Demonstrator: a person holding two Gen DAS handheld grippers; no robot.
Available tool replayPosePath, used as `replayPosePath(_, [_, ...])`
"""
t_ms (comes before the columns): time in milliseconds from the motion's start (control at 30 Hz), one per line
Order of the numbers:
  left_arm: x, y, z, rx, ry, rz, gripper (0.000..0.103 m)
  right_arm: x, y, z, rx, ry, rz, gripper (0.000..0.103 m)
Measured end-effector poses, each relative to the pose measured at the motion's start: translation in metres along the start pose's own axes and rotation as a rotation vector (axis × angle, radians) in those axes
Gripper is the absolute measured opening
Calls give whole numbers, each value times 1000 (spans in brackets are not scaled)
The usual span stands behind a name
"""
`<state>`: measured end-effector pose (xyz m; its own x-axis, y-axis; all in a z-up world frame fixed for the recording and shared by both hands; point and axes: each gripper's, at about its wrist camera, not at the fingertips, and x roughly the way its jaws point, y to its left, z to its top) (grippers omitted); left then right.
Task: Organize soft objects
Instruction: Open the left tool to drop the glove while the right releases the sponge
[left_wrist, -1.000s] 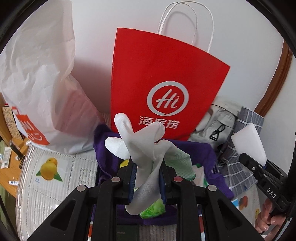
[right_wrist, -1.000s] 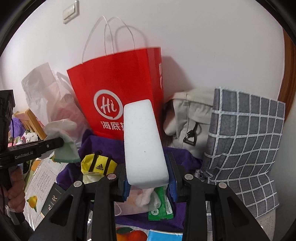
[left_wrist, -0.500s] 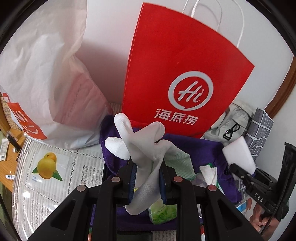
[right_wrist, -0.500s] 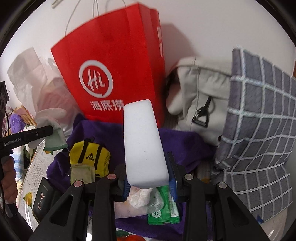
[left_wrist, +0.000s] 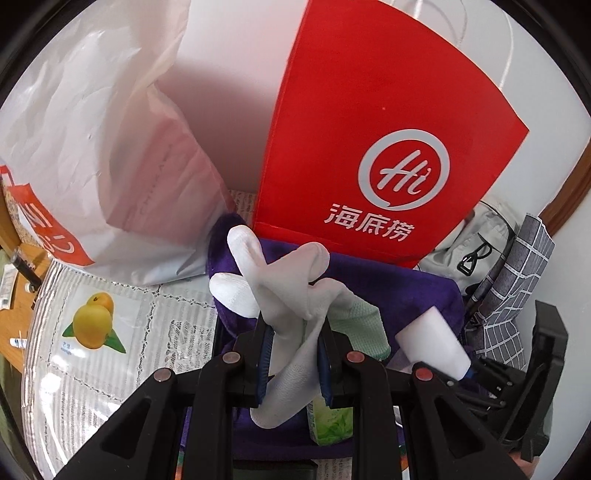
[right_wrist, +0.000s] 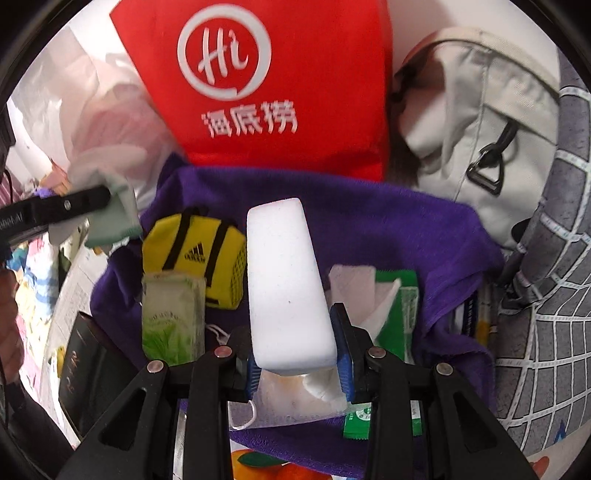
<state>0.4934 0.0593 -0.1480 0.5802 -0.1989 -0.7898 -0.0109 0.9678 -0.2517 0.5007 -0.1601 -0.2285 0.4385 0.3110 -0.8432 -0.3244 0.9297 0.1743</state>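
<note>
The left hand-held gripper clenches a white glove and the right hand-held gripper clamps a white sponge block, both above the purple towel, likely for depositing there together.

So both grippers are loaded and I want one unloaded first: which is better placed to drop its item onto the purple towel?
Probably the right gripper: its white sponge hangs directly above the purple towel.
</note>
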Motion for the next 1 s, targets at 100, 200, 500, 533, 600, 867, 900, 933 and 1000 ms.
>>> replayPosePath(100, [2, 0, 0, 1, 9, -9, 21, 6, -2, -1, 11, 26, 5, 34])
replayPosePath(200, [0, -2, 0, 9, 7, -15, 21, 9, -4, -1, 19, 38, 17, 35])
replayPosePath(500, [2, -10, -3, 34, 15, -32, 21, 2, -7, 2, -7, 5, -55, 59])
replayPosePath(533, [2, -11, -3, 38, 16, -34, 21, -2, -7, 2, -16, -6, -82, 61])
replayPosePath(600, [3, -15, -4, 49, 19, -36, 21, -7, -9, 3, -22, -18, -121, 62])
replayPosePath(867, [19, -29, -10, 65, 48, -71, 21, -41, -23, 4, 1, -83, -147, 62])
replayPosePath(900, [22, -31, -12, 66, 53, -74, 21, -45, -24, 4, 2, -91, -148, 62])
replayPosePath(933, [25, -32, -13, 67, 56, -73, 21, -49, -25, 4, 4, -102, -149, 62])
replayPosePath(1000, [31, -36, -15, 77, 61, -62, 21, -56, -28, 5, 9, -120, -150, 63])
